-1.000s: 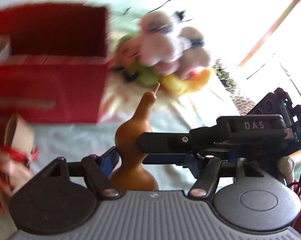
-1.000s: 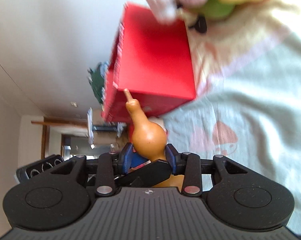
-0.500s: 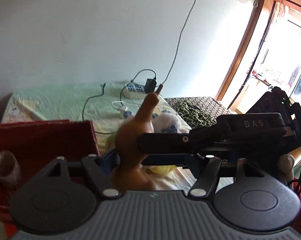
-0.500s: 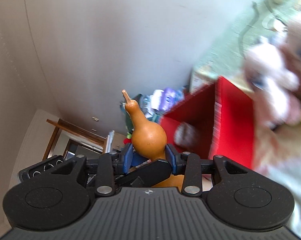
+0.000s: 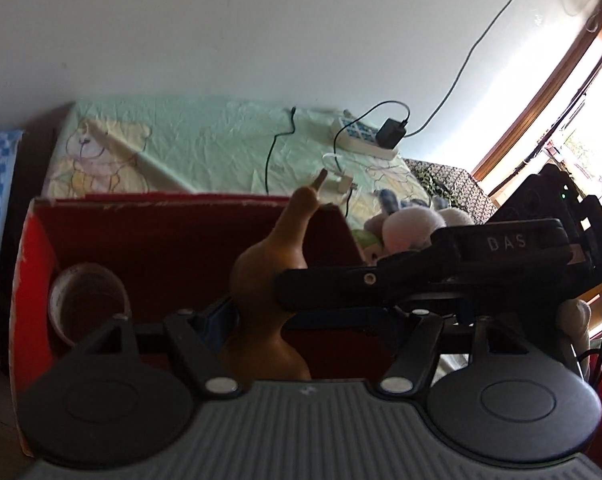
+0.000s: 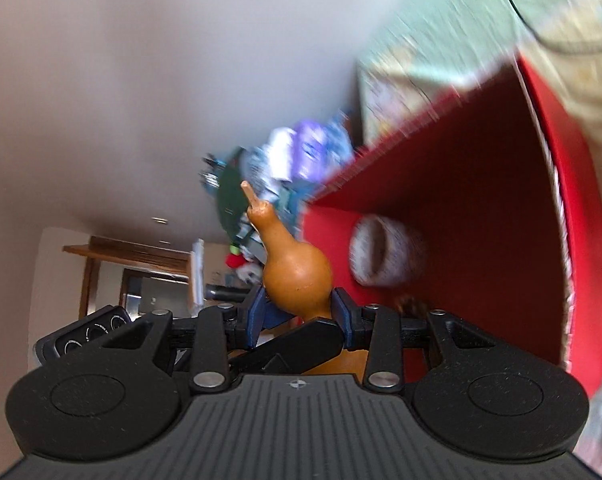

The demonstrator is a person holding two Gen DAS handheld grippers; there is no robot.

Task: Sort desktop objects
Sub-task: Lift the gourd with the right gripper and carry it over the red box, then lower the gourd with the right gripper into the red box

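R fingers (image 6: 297, 316) clamp gourd (image 6: 297, 272), L-cam only: plush (image 5: 405, 228), L fingers' state unclear

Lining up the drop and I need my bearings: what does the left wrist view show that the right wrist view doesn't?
Left wrist only: the power strip with its charger, and the plush toys beside the box. Right wrist only: a blurred clutter pile and a doorway. Both: the gourd, shut in the right claw, the red box and the cup inside it.
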